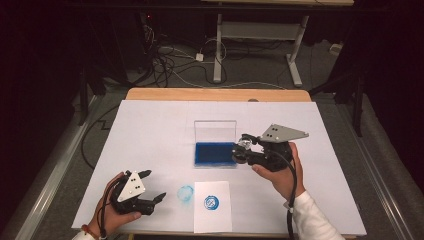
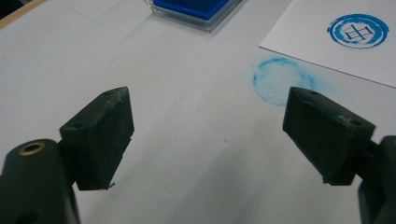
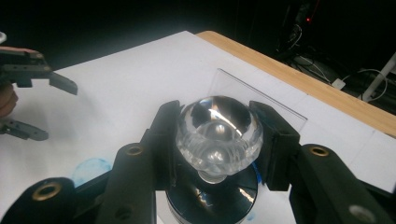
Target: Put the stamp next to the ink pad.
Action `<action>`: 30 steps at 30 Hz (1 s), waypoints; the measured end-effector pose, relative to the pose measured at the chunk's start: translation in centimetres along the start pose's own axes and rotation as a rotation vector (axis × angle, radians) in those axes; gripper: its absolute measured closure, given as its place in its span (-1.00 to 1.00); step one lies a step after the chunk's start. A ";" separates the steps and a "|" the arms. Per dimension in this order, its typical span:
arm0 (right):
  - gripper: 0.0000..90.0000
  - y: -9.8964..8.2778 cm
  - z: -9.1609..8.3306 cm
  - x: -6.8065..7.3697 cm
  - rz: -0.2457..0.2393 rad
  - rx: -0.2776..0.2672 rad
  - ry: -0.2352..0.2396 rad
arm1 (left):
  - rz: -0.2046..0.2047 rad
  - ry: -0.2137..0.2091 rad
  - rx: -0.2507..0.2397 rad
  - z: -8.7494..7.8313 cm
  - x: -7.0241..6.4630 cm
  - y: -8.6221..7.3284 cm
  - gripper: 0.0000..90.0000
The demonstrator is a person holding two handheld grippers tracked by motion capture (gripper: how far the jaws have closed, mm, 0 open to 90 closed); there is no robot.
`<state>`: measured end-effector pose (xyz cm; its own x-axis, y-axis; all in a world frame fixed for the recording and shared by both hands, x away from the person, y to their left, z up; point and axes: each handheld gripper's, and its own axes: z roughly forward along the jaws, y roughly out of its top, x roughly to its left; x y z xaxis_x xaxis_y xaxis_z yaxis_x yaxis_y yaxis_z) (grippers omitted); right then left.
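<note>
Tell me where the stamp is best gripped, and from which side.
Grip the stamp by its faceted clear knob, jaws on opposite sides, coming from above. The knob is wide and stands clear over the narrow neck and dark round base, so the printing face stays free. The right gripper holds it this way, above the ink pad.

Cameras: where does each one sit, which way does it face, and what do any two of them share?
High view: above the person's side, facing forward and down on the table; both hands show.
Left gripper view: on the left gripper, along its open jaws toward the stamped paper.
Right gripper view: on the right gripper, shut on the clear-knobbed stamp.
Shared: the blue ink pad.
</note>
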<state>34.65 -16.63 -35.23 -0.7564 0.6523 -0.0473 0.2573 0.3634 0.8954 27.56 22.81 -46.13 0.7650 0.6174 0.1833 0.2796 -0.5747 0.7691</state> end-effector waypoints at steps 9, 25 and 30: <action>0.26 -0.5 1.6 -2.1 0.007 0.075 -0.058 | -0.004 0.007 -0.004 -0.1 0.1 0.1 -0.65; 0.26 -2.2 4.1 -4.7 0.091 0.134 -0.117 | 0.014 0.028 -0.010 -0.3 0.1 0.2 -0.65; 0.26 -3.5 5.2 -5.1 0.100 0.173 -0.136 | 0.011 0.027 -0.004 -0.2 0.2 0.1 -0.65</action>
<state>40.73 -17.80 -40.38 -0.6372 0.7700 -0.0320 0.4347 0.3934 0.8101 27.65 22.93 -45.90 0.7518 0.6258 0.2079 0.2695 -0.5793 0.7692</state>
